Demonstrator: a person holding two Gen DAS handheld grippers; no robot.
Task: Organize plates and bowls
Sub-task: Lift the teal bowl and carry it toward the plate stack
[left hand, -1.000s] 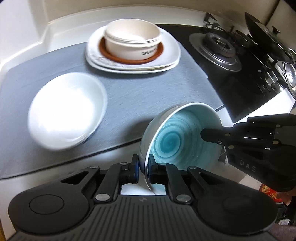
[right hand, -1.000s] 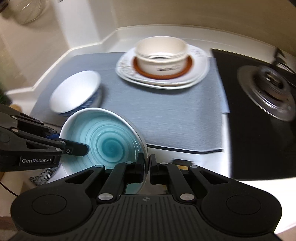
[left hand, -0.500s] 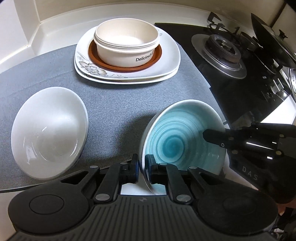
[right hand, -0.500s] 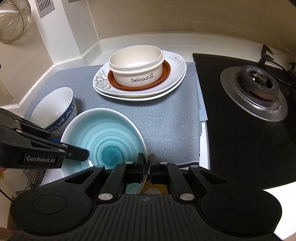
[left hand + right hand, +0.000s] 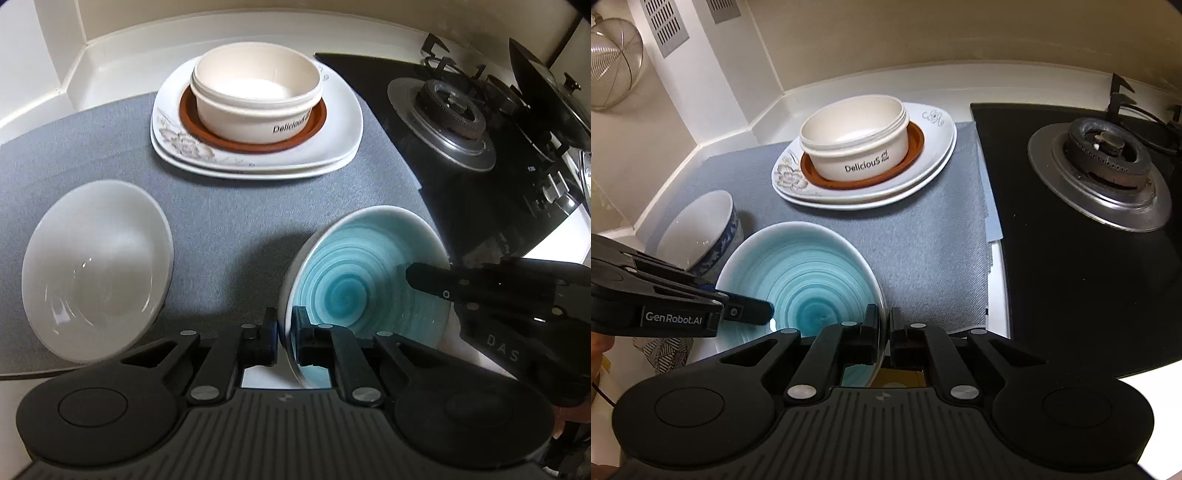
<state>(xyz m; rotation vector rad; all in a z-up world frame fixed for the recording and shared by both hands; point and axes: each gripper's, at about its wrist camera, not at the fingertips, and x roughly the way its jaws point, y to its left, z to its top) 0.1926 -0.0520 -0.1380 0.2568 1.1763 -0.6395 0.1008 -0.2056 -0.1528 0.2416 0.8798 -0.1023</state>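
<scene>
- Gripping the near left rim of the turquoise bowl, the left claw is clenched on it in the left wrist view.
- At 3 o'clock the right claw grasps the opposite rim of the same bowl.
- At 9 o'clock a white bowl sits on the grey mat; at 12 o'clock a cream bowl stands on a brown saucer upon stacked white plates.
- In the right wrist view, the right claw is clenched on the turquoise bowl at its near right rim.
- At 9 o'clock the left claw pinches the far rim.
- At 2 o'clock is a gas burner on the table.
</scene>
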